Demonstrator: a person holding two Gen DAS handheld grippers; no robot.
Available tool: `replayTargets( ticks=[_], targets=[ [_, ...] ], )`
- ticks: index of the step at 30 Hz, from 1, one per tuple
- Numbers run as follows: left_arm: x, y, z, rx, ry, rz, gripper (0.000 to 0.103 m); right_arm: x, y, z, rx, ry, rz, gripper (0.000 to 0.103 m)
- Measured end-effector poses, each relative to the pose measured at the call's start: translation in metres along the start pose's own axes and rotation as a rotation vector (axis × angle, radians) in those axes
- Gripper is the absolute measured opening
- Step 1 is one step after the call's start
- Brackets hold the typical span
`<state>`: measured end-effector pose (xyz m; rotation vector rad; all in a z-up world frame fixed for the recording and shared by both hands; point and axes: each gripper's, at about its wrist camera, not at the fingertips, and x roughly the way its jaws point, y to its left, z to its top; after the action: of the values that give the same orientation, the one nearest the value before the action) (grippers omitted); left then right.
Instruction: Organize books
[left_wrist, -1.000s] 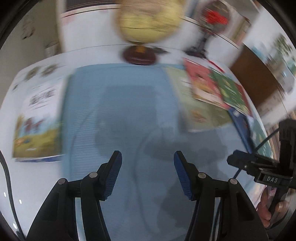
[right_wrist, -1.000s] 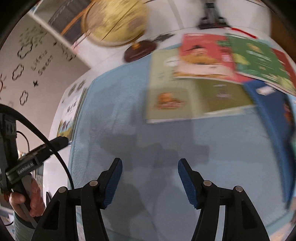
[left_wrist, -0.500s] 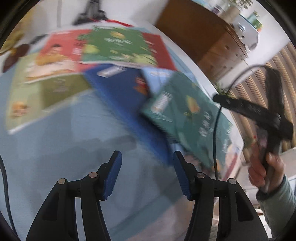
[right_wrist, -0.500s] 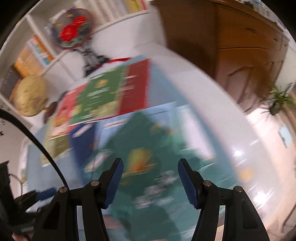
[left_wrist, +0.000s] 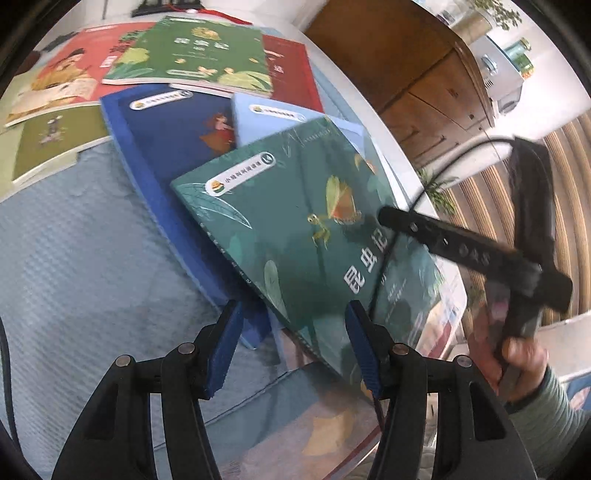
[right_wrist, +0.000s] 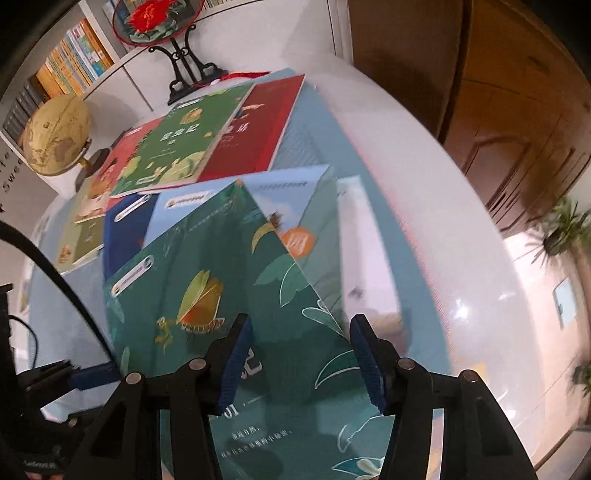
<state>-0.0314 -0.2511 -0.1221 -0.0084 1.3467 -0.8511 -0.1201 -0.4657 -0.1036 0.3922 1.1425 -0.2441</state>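
A teal book with an insect on its cover (left_wrist: 295, 229) lies askew on top of a pile at the table's right end. It overlaps a dark blue book (left_wrist: 166, 147) and a light blue book (left_wrist: 266, 118). My left gripper (left_wrist: 293, 343) hovers open over the teal book's near-left corner, and its pads do not press on the cover. My right gripper (right_wrist: 299, 343) hangs over the same teal book (right_wrist: 207, 280). Its jaws are closing, with nothing pinched between them. Farther back lie a green book (right_wrist: 177, 140) on red books (right_wrist: 255, 125) and an olive one (left_wrist: 48, 140).
A blue mat (left_wrist: 74, 277) covers the white table, whose rounded edge (right_wrist: 424, 221) runs close on the right. A globe (right_wrist: 55, 136) and a fan on a stand (right_wrist: 159, 22) sit at the back. A wooden cabinet (left_wrist: 424, 74) stands beyond the edge. A hand (left_wrist: 517, 354) holds the right tool.
Both views have swung from the bare blue mat and globe to the book pile at the right end. The teal book now fills both views. The right jaws have narrowed a little.
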Motion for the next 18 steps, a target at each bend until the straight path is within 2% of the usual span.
replayTargets(
  ticks=[3,6,9,12,15,18],
  targets=[
    [-0.007,0.012,-0.004,-0.035,-0.011,0.014,0.054,-0.001,0.016,-0.008,-0.047,0.009,0.004,0.055],
    [-0.018,0.035,-0.014,-0.103,-0.037,0.049,0.054,0.004,0.041,-0.015,-0.073,0.033,0.077,0.055],
    [-0.031,0.067,-0.024,-0.179,-0.064,0.106,0.054,0.011,0.087,-0.019,-0.162,0.055,0.141,0.055],
    [-0.057,0.11,-0.036,-0.286,-0.123,0.079,0.054,0.021,0.135,-0.02,-0.24,0.063,0.161,0.068],
    [-0.082,0.14,-0.04,-0.329,-0.173,0.171,0.054,0.034,0.178,-0.019,-0.309,0.094,0.261,0.067],
    [-0.107,0.17,-0.051,-0.39,-0.212,0.253,0.054,0.055,0.224,-0.024,-0.373,0.166,0.323,0.067]
  ],
)
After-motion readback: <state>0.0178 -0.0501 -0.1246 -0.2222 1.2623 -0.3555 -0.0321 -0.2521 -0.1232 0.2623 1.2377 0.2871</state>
